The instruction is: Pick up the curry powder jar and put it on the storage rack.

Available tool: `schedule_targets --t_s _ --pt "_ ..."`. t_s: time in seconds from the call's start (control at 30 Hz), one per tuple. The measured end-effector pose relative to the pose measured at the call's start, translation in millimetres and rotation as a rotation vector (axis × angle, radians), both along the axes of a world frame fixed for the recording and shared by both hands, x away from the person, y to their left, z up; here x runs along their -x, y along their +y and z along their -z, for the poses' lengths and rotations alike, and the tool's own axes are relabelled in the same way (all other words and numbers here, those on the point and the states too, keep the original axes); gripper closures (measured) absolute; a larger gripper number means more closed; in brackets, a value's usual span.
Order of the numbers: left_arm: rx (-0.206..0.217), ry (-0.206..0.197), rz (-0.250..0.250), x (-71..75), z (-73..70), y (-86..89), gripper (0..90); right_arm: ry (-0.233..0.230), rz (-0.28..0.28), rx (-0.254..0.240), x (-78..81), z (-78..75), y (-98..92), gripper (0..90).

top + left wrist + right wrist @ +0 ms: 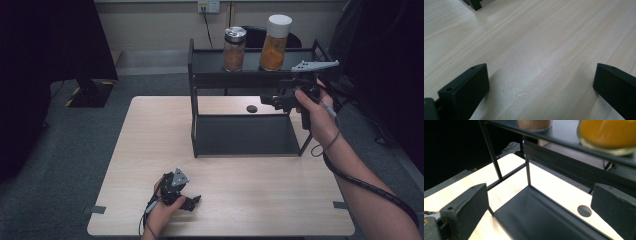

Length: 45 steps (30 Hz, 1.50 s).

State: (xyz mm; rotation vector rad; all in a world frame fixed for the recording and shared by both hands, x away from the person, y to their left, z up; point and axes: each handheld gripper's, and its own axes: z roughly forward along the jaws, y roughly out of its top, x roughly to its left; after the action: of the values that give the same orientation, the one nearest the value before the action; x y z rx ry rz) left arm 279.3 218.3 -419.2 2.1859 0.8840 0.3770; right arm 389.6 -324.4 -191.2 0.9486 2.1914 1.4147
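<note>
— Fingers [464, 215] on the right gripper [280, 101] stood wide apart with nothing between them, is that how you saw it?
— Yes. That gripper was held up at the right end of the black shelf rack [200, 75], just below its top tier and level with the gap between the two tiers. Its own view looked across the lower shelf [536, 217] towards the rack's far posts.
— And the jars?
— Both stood upright on the top tier: the tall orange spice jar [275, 42] with a white cap nearest the right gripper, and the shorter brown spice jar [234, 49] with a silver cap just to its left, the two apart from each other.
— What about the left gripper [182, 197]?
— It lay low over the worktop [250, 195] near the front edge, well apart from the rack. Its fingers [466, 87] were also spread wide, bare wood between them
— Anything else on the worktop?
— A small dark round hole [252, 108] behind the rack's lower shelf
</note>
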Motion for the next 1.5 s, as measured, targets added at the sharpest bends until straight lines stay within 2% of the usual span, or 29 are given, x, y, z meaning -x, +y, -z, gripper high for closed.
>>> schedule_targets --t_s 0.53,0.9,1.13,1.5 --pt "0.001 0.0 -0.001 0.1 0.1 0.0 0.0 0.032 -0.01 -0.008 1.3 35.6 -7.3 1.0" --pt "0.001 0.001 -0.001 0.1 0.1 0.0 0.0 0.048 0.0 0.001 2.7 53.3 -10.7 0.9" --pt "0.001 0.001 -0.001 0.1 0.1 0.0 0.0 0.076 0.003 -0.003 1.7 68.4 -13.4 0.9" --pt "0.001 0.001 -0.001 0.1 0.1 0.0 0.0 0.082 0.003 0.013 2.7 83.0 -13.1 1.0"
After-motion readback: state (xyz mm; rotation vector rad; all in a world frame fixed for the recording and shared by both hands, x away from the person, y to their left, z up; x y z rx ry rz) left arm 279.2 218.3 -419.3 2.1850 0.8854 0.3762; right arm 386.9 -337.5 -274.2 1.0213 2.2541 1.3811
